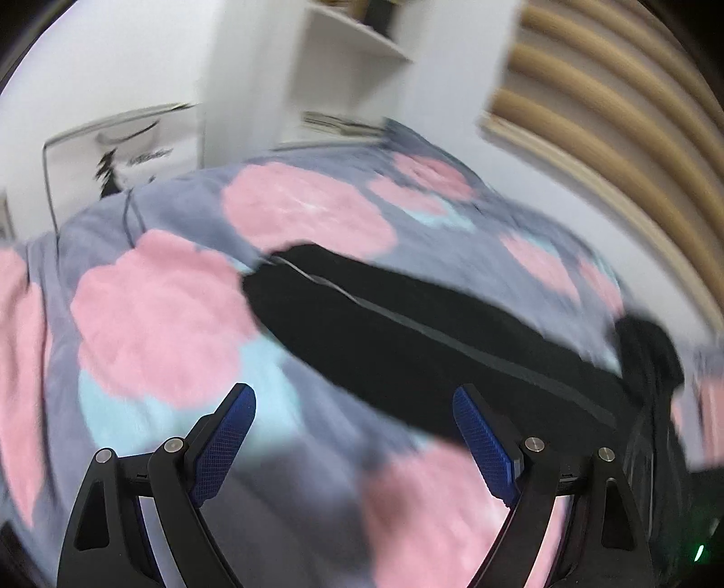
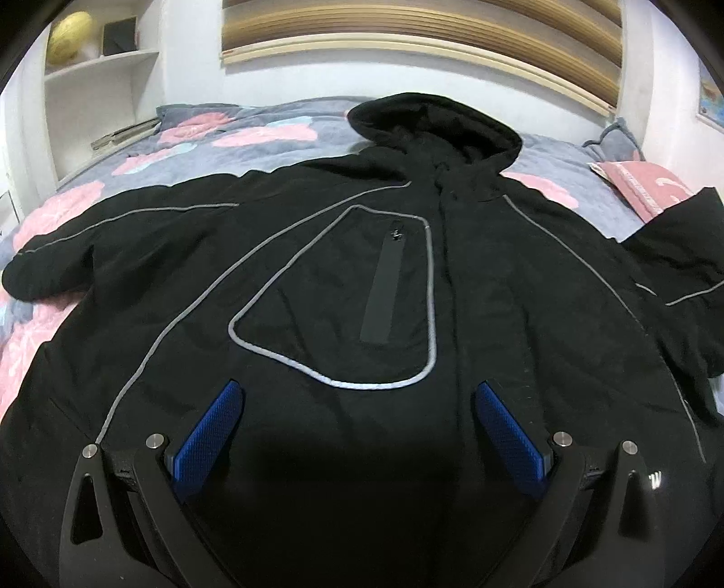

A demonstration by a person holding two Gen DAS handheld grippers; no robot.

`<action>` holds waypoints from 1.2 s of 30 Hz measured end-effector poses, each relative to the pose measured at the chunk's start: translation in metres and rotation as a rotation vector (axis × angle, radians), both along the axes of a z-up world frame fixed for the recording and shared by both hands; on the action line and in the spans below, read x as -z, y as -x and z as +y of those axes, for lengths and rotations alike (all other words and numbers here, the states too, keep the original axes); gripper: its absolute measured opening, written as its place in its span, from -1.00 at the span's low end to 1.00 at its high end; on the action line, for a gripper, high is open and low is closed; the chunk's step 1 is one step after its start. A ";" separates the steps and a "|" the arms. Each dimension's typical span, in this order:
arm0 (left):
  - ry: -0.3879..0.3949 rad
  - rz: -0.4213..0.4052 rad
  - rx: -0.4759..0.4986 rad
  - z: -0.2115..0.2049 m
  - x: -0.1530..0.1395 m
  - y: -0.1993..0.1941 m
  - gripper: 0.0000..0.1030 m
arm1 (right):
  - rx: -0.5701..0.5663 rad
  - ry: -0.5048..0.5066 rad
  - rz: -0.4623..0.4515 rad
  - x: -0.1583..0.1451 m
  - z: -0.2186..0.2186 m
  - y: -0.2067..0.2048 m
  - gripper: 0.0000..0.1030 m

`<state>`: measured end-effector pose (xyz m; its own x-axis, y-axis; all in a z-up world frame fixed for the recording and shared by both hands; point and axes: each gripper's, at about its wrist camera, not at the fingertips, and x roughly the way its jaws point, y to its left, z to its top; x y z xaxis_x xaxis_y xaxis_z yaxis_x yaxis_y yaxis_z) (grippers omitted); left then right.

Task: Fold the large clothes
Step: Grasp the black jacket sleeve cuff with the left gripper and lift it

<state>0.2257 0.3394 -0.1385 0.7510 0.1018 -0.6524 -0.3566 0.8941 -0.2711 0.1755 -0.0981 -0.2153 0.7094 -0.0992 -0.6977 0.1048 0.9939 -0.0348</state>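
A black hooded jacket [image 2: 362, 280] with grey piping lies spread flat, front up, on the bed, hood [image 2: 434, 122] at the far end and both sleeves out to the sides. My right gripper [image 2: 357, 407] is open and empty, hovering over the jacket's lower front. In the blurred left wrist view, one black sleeve [image 1: 407, 325] stretches across the bedspread. My left gripper [image 1: 353, 411] is open and empty, just short of the sleeve, over the bedspread.
The bed has a grey bedspread [image 2: 253, 144] with pink and pale blue blotches. A pink pillow [image 2: 642, 185] lies at the far right. White shelves [image 2: 99, 77] stand at the back left, a slatted wooden headboard [image 2: 425, 40] behind the bed.
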 end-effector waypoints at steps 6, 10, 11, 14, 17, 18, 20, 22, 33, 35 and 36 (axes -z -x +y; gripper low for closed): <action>0.238 0.027 -0.105 0.071 0.049 -0.055 0.74 | -0.004 0.011 -0.002 0.005 -0.002 -0.003 1.00; 0.277 0.094 -0.131 0.077 0.075 -0.080 0.74 | -0.005 0.016 0.000 0.008 -0.003 -0.004 1.00; 0.281 0.097 -0.128 0.077 0.079 -0.084 0.74 | -0.005 0.017 0.001 0.008 -0.003 -0.003 1.00; 0.252 0.087 -0.130 0.073 0.082 -0.095 0.69 | -0.004 0.015 0.000 0.008 -0.003 -0.004 1.00; 0.175 0.046 -0.067 0.057 0.070 -0.103 -0.34 | -0.005 0.018 -0.004 0.009 -0.003 -0.004 1.00; 0.147 0.036 -0.060 0.053 0.065 -0.102 -0.47 | -0.005 0.020 -0.006 0.009 -0.003 -0.003 1.00; 0.053 -0.015 -0.018 0.035 0.049 -0.098 -0.60 | -0.005 0.019 -0.010 0.010 -0.003 -0.003 1.00; 0.013 -0.074 0.023 0.022 0.031 -0.090 -0.63 | -0.005 0.020 -0.013 0.010 -0.004 -0.002 1.00; -0.236 -0.363 0.528 -0.155 -0.080 -0.041 -0.67 | -0.004 0.020 -0.016 0.010 -0.003 -0.001 1.00; -0.248 -0.372 0.637 -0.192 -0.083 -0.039 -0.67 | -0.005 0.018 -0.017 0.010 -0.003 -0.001 1.00; -0.255 -0.360 0.703 -0.215 -0.081 -0.041 -0.67 | -0.004 0.018 -0.016 0.009 -0.003 -0.001 1.00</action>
<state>0.2667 0.1244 -0.0575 0.8529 -0.3574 -0.3805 0.3785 0.9254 -0.0207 0.1770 -0.1008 -0.2246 0.7210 -0.1085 -0.6844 0.1013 0.9936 -0.0507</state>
